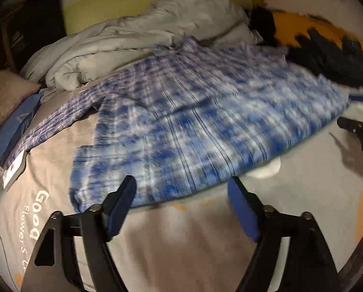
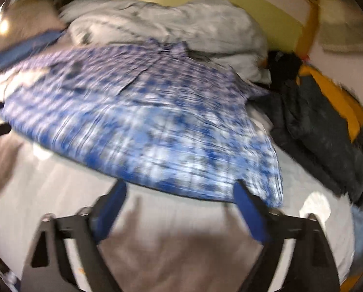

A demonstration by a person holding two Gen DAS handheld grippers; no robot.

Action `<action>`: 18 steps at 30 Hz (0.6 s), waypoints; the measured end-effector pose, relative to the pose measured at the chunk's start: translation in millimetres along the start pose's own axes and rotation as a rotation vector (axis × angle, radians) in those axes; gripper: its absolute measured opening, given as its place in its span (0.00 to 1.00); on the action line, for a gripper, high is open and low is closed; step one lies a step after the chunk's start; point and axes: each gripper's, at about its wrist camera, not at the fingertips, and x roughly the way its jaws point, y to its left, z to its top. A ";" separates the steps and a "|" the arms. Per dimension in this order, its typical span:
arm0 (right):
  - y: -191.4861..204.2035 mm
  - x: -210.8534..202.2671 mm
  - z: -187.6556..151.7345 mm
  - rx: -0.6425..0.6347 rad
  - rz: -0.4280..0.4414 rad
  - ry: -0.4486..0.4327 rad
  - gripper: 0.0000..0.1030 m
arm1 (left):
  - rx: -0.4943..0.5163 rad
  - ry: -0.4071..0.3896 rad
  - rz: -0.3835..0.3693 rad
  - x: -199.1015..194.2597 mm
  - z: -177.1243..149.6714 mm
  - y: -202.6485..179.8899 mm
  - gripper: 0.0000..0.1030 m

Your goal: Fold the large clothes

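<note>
**At the hem of the plaid shirt, both claws spread**

Nearest me, my left gripper and right gripper gape wide, holding nothing. Just beyond lies the blue plaid shirt on the grey bed sheet. Farther back sit a rumpled grey duvet and dark clothes.

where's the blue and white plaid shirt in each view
Left wrist view: the blue and white plaid cotton shirt lies spread across the middle of the picture, its hem just ahead of the open left claw.
Right wrist view: the shirt fills the centre and left, its hem ahead of the open right claw.
Shared landmark: the crumpled pale grey quilt behind the collar.
</note>
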 end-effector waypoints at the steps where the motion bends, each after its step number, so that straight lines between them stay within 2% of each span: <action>1: 8.4 1.7 -0.9 -0.038 -0.018 -0.010 0.98 | 0.019 0.006 0.008 3.2 -3.0 -3.4 0.86; 4: 21.4 6.6 -3.2 -0.109 -0.039 -0.001 0.98 | 0.059 0.044 0.022 16.3 -10.0 -8.5 0.90; 6: 26.3 16.6 -4.2 -0.127 -0.052 0.036 0.98 | 0.065 0.065 0.029 27.0 -12.2 -7.8 0.92; 9: 24.9 30.3 -4.0 -0.112 -0.065 0.079 0.99 | 0.043 0.054 0.038 32.8 -11.6 -2.9 0.96; 11: 17.3 35.7 -1.3 -0.079 -0.097 0.077 1.00 | 0.025 0.049 0.079 37.8 -8.5 2.0 0.96; 13: 6.5 43.9 1.3 -0.044 -0.161 0.086 1.00 | -0.031 0.055 0.135 45.5 -6.0 16.4 0.96; 17: -26.5 58.5 4.3 0.093 -0.250 0.111 0.99 | -0.161 0.074 0.191 56.1 -5.8 50.2 0.96; 18: -32.7 58.5 5.1 0.115 -0.302 0.090 0.87 | -0.194 0.069 0.205 56.9 -6.4 59.2 0.89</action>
